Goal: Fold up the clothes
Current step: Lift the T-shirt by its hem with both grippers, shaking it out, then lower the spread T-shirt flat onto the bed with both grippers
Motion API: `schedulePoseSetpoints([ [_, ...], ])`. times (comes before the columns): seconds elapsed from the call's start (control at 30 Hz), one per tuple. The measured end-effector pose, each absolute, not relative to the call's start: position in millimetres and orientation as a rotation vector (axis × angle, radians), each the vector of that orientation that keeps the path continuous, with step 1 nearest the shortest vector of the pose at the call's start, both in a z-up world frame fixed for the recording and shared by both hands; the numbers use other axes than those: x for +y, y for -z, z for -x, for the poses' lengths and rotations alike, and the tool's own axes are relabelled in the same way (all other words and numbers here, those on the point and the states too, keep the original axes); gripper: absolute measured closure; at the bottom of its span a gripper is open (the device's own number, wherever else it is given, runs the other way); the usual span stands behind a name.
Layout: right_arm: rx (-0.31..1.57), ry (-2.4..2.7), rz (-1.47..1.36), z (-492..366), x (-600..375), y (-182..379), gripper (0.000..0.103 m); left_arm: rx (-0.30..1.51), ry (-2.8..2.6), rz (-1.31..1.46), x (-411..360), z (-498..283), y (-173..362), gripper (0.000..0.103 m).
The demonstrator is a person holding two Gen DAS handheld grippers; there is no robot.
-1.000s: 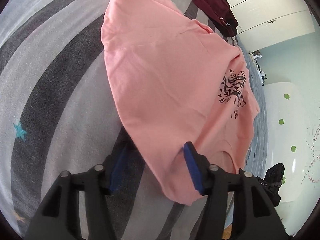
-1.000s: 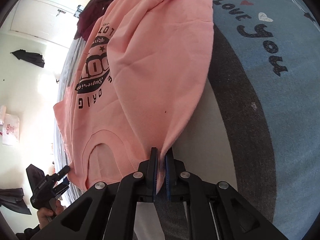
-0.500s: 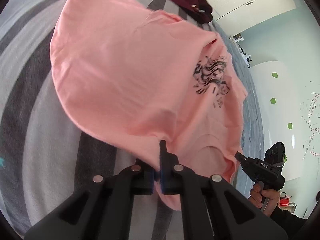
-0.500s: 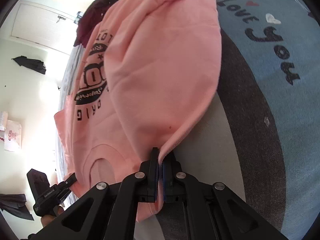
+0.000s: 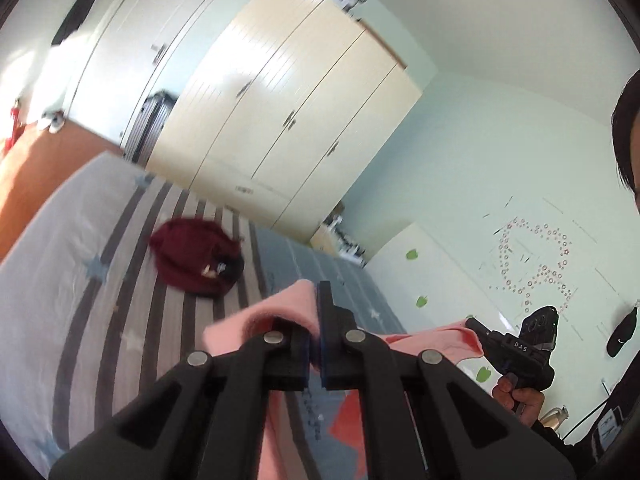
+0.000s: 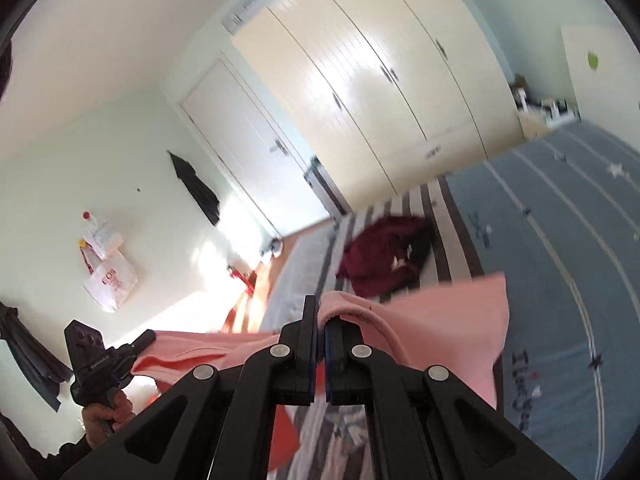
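A pink sweatshirt point(image 5: 280, 312) hangs lifted above the bed, stretched between both grippers. My left gripper point(image 5: 314, 340) is shut on one edge of it, the cloth bunched over the fingertips. My right gripper point(image 6: 319, 338) is shut on the other edge of the pink sweatshirt point(image 6: 440, 320), which drapes down to the right. In the left wrist view the other gripper point(image 5: 520, 348) shows at the right, held by a hand point(image 5: 516, 400). The right wrist view has the other gripper point(image 6: 100, 364) at lower left. The shirt's lower part is hidden behind the gripper bodies.
A dark red garment point(image 5: 192, 260) lies crumpled on the striped bed cover point(image 5: 80, 280), seen too as the dark red garment point(image 6: 384, 256). Cream wardrobe doors point(image 5: 288, 92) stand beyond the bed. A white bag point(image 6: 110, 280) hangs on the wall.
Both grippers have risen and tilted up, lifting the pink sweatshirt off the bed. The left gripper, open a second ago, has shut on the cloth. The views now face the wardrobe.
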State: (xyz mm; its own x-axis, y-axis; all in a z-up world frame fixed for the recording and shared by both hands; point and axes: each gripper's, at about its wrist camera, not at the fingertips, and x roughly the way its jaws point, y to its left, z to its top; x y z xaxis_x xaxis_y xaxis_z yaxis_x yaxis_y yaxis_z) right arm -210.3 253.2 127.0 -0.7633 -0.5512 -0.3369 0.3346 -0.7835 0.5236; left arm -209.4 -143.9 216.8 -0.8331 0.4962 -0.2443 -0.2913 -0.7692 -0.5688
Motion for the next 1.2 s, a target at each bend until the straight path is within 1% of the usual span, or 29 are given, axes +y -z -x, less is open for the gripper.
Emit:
schedulePoseSetpoints([
  [0.13,-0.501,2.558,-0.428,190,242,-256,0.101,-0.578,-2.616,0.289,-139,187,-349,0.102],
  [0.23,-0.425,2.586,-0.305,175,237,-327,0.101,-0.490,-2.641,0.184,-142,181,-422,0.102],
  [0.3,-0.378,2.604,-0.268,174,230,-358,0.101,-0.426,-2.664,0.199,-143,189,-448,0.102],
  [0.37,-0.359,2.612,-0.294,184,223,-373,0.101,-0.370,-2.689,0.235,-144,201,-466,0.102],
  [0.43,-0.340,2.618,-0.333,200,214,-381,0.101,-0.349,-2.711,0.316,-150,222,-465,0.102],
  [0.5,-0.316,2.621,-0.397,230,203,-375,0.101,-0.327,-2.737,0.412,-154,250,-452,0.102],
  [0.67,-0.303,2.620,-0.625,325,176,-323,0.101,-0.370,-2.768,0.649,-166,337,-383,0.102],
  [0.7,-0.301,2.626,-0.642,341,173,-318,0.101,-0.373,-2.778,0.684,-166,355,-368,0.102],
  [0.8,-0.298,2.653,-0.605,371,173,-326,0.101,-0.366,-2.820,0.778,-164,413,-328,0.102],
  [0.9,-0.295,2.679,-0.568,402,174,-335,0.101,-0.408,-2.862,0.844,-167,468,-308,0.102],
  [0.97,-0.293,2.697,-0.543,422,175,-340,0.101,-0.424,-2.891,0.803,-167,490,-319,0.102],
  [1.0,-0.292,2.705,-0.531,432,175,-343,0.101,-0.408,-2.907,0.749,-165,495,-332,0.102],
  [1.13,-0.287,2.739,-0.480,472,176,-354,0.101,-0.282,-2.928,0.506,-149,482,-392,0.102],
  [1.2,-0.285,2.756,-0.454,492,177,-360,0.101,-0.206,-2.929,0.443,-141,465,-399,0.102],
])
